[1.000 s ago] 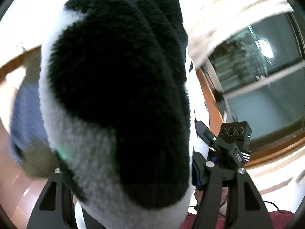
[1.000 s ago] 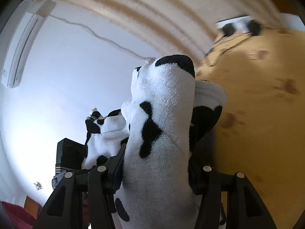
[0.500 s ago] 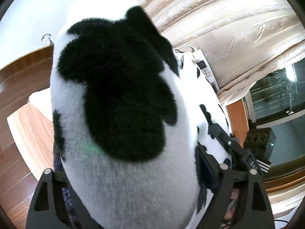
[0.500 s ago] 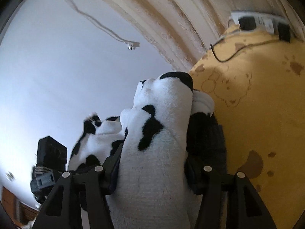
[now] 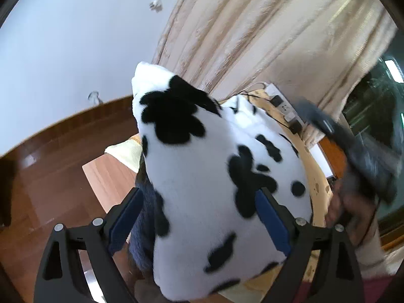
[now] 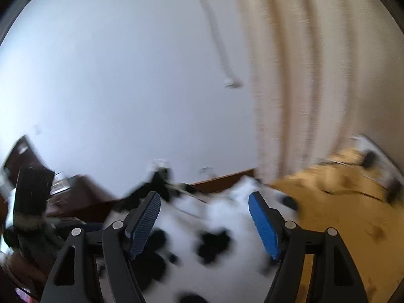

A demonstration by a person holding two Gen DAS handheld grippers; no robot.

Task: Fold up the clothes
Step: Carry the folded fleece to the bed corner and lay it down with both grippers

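A fluffy white garment with black cow spots and a dark blue lining sags between the fingers of my left gripper. Those jaws are opening, and the blue pads stand beside the fleece without squeezing it. In the right wrist view the same garment lies blurred below my right gripper. That gripper's jaws are opening too, and both its blue pads are bare. The right gripper also appears as a dark blur in the left wrist view, with a hand under it.
A yellow bed cover with bear prints spreads under the garment. A power strip with a cable lies at its far edge, by the beige curtain. Dark wooden floor and a light wooden panel are on the left.
Both grippers' jaws have widened. The garment has sunk away from the left camera and slipped out of the right gripper's pads. The right gripper has swung and rolled, blurring its view.
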